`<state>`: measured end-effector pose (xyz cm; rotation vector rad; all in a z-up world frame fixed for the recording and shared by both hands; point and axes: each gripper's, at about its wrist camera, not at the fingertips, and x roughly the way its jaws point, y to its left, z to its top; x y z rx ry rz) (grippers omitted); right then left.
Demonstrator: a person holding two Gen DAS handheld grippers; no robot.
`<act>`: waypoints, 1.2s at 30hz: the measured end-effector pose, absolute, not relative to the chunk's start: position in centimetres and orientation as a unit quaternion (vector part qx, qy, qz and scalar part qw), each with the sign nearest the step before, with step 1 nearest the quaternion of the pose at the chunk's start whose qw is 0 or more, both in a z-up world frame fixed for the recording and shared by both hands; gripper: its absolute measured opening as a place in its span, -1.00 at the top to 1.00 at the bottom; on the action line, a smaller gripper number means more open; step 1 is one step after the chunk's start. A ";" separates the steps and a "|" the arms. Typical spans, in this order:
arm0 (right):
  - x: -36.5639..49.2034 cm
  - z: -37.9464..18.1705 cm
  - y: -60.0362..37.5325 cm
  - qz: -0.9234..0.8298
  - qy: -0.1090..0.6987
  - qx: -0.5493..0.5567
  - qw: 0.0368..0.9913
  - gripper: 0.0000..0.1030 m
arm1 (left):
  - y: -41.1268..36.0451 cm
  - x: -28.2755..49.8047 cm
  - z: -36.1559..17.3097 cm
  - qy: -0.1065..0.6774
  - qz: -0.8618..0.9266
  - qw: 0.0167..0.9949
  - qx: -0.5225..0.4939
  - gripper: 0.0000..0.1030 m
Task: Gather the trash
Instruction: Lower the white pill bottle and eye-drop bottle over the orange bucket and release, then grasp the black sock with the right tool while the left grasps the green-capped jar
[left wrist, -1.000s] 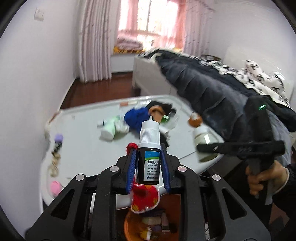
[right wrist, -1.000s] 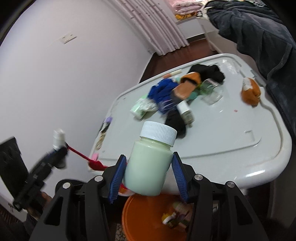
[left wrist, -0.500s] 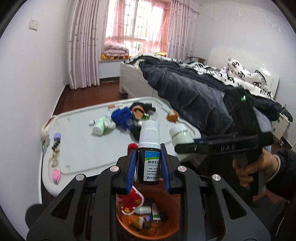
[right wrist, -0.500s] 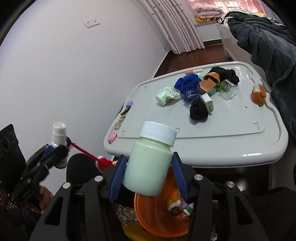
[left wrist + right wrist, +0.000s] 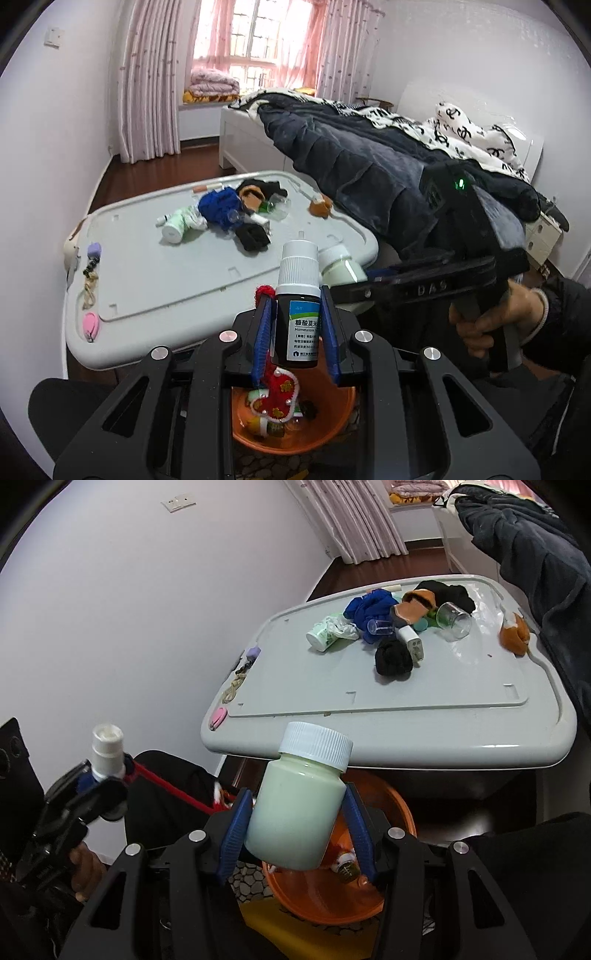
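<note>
Table (image 5: 424, 716): white lidded surface strewn with clothes, a glass cup and small items.
Orange bin (image 5: 391, 812): on the floor just below the table's near edge, holding discarded bottles.
Right gripper (image 5: 297, 830): blue pads clamped on a pale green bottle (image 5: 295, 812) with a white cap, held above the bin.
Left gripper (image 5: 297, 332): pads clamped on a dark spray bottle (image 5: 297, 325) with a white cap, a red knitted charm (image 5: 275, 397) dangling beneath, over the bin.
</note>
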<state>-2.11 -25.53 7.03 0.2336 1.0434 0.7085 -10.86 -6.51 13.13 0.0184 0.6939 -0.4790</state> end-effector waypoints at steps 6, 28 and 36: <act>-2.3 6.0 -24.5 0.336 0.511 0.079 0.787 0.03 | -6.7 -10.3 10.7 0.371 -0.230 0.900 0.013 0.53; 9.5 5.3 -21.7 0.288 0.489 -0.023 0.823 -0.25 | -4.1 -3.3 6.4 0.434 -0.178 0.883 -0.004 -0.60; 18.7 0.2 -17.8 0.217 0.527 0.026 0.821 -0.15 | -1.7 -0.8 5.6 0.438 -0.156 0.882 -0.071 -0.60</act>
